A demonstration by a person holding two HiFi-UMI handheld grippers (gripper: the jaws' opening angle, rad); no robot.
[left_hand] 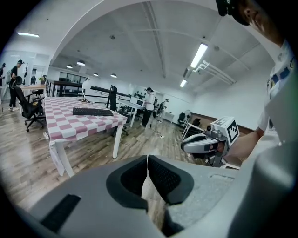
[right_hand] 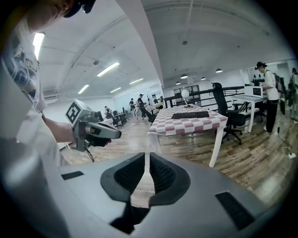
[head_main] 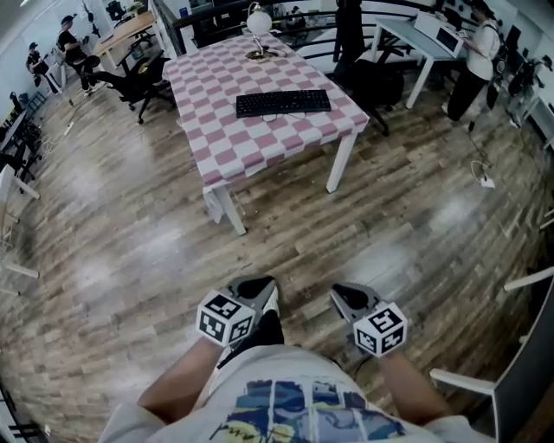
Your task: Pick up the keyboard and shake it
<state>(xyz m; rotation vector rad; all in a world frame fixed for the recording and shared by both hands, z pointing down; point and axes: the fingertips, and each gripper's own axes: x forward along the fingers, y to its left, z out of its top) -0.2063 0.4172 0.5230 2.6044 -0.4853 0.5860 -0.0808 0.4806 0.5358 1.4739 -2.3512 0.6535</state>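
A black keyboard [head_main: 283,103] lies flat on a table [head_main: 227,143] covered with a pink-and-white checked cloth, several steps ahead of me. Both grippers hang low in front of my body over the wooden floor, far from the table. My left gripper [head_main: 256,288] is shut with nothing in it, its pads meeting [left_hand: 147,160]. My right gripper [head_main: 347,299] is also shut and empty, with only a thin slit between its pads [right_hand: 148,160]. The keyboard [left_hand: 92,111] shows small in the left gripper view, and the keyboard [right_hand: 190,115] shows small in the right gripper view too.
A white desk lamp [head_main: 258,22] stands at the table's far end. Black office chairs [head_main: 138,82] and a dark chair [head_main: 374,82] flank the table. People work at desks at back left [head_main: 74,54] and back right [head_main: 474,59]. A white chair frame [head_main: 511,381] is at my right.
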